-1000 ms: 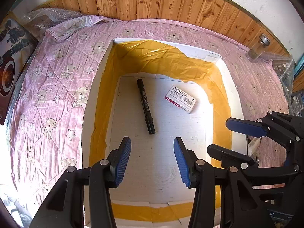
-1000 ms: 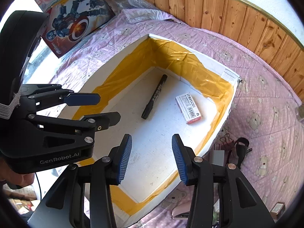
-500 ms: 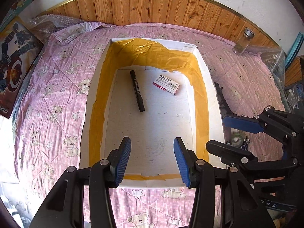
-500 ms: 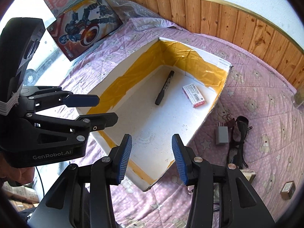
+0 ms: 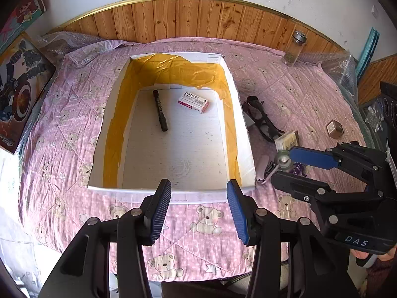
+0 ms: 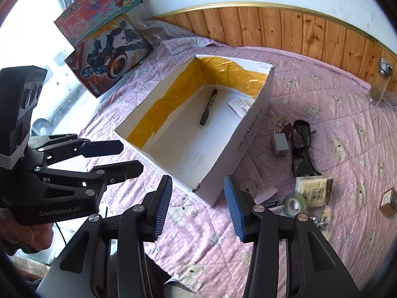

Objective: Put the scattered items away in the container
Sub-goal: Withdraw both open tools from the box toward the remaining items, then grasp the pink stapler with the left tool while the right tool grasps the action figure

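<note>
A white box lined with yellow tape [image 5: 171, 194] [image 6: 253, 126] stands on the pink bear-print quilt. In it lie a black marker [image 5: 160, 110] [image 6: 208, 106] and a small pink-and-white carton [image 5: 193, 102] [image 6: 239, 106]. Right of the box are scattered a grey charger [image 6: 280, 144], black glasses with a cord [image 6: 302, 146], a tissue pack [image 6: 314, 190], a tape roll [image 6: 295, 203] and a small brown box [image 6: 388, 202]. My left gripper [image 5: 198, 186] [image 6: 131, 156] hangs open and empty before the box's near wall. My right gripper [image 6: 197, 183] [image 5: 282, 165] is open and empty near the box's right corner.
A glass jar [image 5: 294, 48] [image 6: 380, 82] stands at the back right by the wood panelling. Toy boxes [image 6: 109, 54] [image 5: 17, 87] lean at the left edge. Bubble wrap [image 5: 342, 67] lies at the far right. A hand [image 6: 22, 238] holds the left gripper.
Both grippers have drawn back from above the box's inside to in front of its near wall. The marker and carton have not moved. Both stay open.
</note>
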Action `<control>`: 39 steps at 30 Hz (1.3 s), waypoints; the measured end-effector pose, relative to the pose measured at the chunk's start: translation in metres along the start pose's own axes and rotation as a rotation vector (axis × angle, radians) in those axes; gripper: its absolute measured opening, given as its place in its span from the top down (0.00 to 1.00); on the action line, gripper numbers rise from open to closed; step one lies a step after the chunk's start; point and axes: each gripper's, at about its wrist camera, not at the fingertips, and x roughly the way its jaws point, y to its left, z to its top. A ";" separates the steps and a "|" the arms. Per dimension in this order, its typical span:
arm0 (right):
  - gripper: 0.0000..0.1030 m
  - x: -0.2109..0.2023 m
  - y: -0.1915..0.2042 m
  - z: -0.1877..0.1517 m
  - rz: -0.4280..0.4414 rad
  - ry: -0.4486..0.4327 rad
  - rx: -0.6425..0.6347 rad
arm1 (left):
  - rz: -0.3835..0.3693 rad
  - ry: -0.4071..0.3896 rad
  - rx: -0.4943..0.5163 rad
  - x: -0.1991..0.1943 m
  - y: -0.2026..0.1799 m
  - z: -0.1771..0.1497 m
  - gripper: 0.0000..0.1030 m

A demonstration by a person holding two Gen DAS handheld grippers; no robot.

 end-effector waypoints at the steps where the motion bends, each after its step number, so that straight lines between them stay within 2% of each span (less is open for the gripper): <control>1: 0.54 -0.003 -0.002 -0.004 -0.003 -0.006 0.010 | -0.003 0.002 0.003 -0.001 -0.003 -0.005 0.53; 6: 0.54 -0.016 -0.009 -0.027 -0.023 -0.026 0.044 | -0.018 0.009 0.010 -0.003 -0.019 -0.022 0.53; 10: 0.54 -0.022 -0.019 -0.045 -0.073 -0.029 0.056 | -0.041 -0.016 0.029 -0.007 -0.036 -0.031 0.53; 15: 0.54 -0.029 -0.032 -0.066 -0.119 -0.037 0.081 | -0.061 -0.049 0.085 -0.012 -0.062 -0.041 0.53; 21: 0.54 -0.040 -0.058 -0.094 -0.134 -0.054 0.159 | -0.078 -0.033 0.146 -0.005 -0.095 -0.049 0.53; 31: 0.54 -0.050 -0.109 -0.138 -0.158 -0.061 0.318 | -0.129 -0.008 0.202 0.018 -0.139 -0.052 0.53; 39: 0.55 -0.031 -0.139 -0.151 -0.106 -0.068 0.436 | -0.162 0.046 0.240 0.068 -0.161 -0.044 0.53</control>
